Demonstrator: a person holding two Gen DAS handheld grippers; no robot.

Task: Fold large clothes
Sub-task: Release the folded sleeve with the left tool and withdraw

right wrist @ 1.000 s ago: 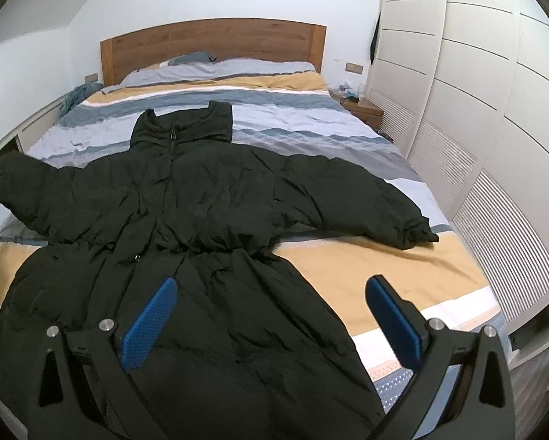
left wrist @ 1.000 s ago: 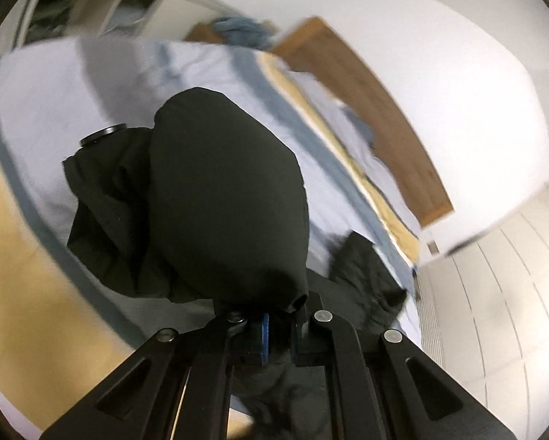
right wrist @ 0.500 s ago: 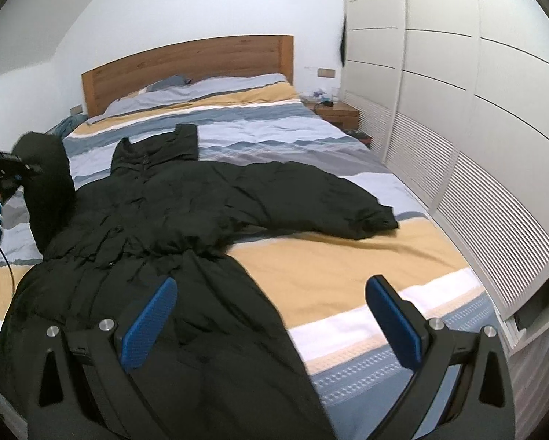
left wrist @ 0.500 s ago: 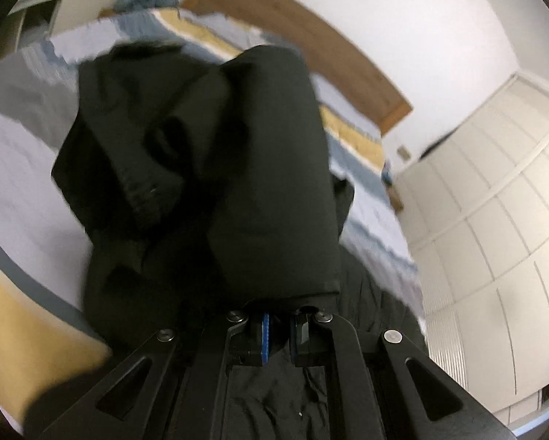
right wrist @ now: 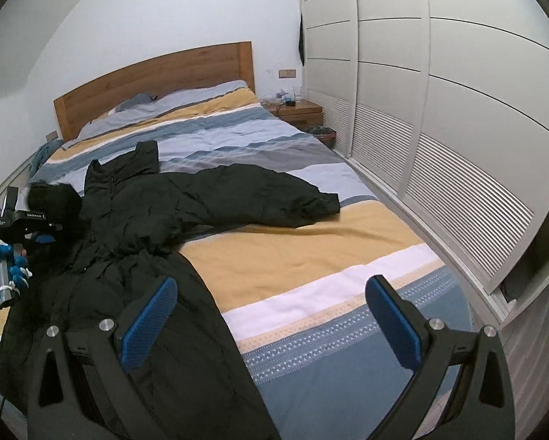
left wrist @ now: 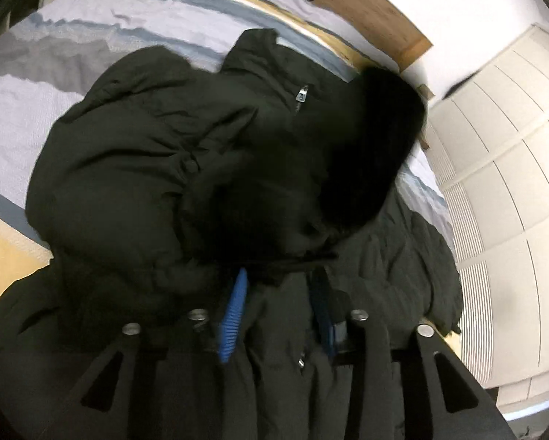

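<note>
A large black puffer jacket (left wrist: pixel 127 146) lies face up on the striped bed (right wrist: pixel 311 249), collar toward the headboard. Its one sleeve (left wrist: pixel 366 146) is folded in over the chest, the cuff hanging just past my left gripper (left wrist: pixel 280 275). That gripper's jaws are opening; the blue pads (left wrist: pixel 234 311) stand apart and do not press the cloth. The right wrist view shows the jacket (right wrist: pixel 146 220), its other sleeve (right wrist: pixel 274 198) stretched out sideways, and the left gripper (right wrist: pixel 28 220) in a gloved hand (right wrist: pixel 3 271). My right gripper (right wrist: pixel 270 286) hovers open and empty over the bed's foot.
A wooden headboard (right wrist: pixel 157 73) and pillows (right wrist: pixel 186 99) are at the far end. White wardrobe doors (right wrist: pixel 439 110) run along the right side of the bed, with a nightstand (right wrist: pixel 296 110) in the corner. Bare bedcover (right wrist: pixel 347 348) lies right of the jacket.
The left gripper carried the sleeve from the bed's side in over the jacket's chest, then its jaws parted off the cuff. The right gripper's view swung toward the wardrobe side.
</note>
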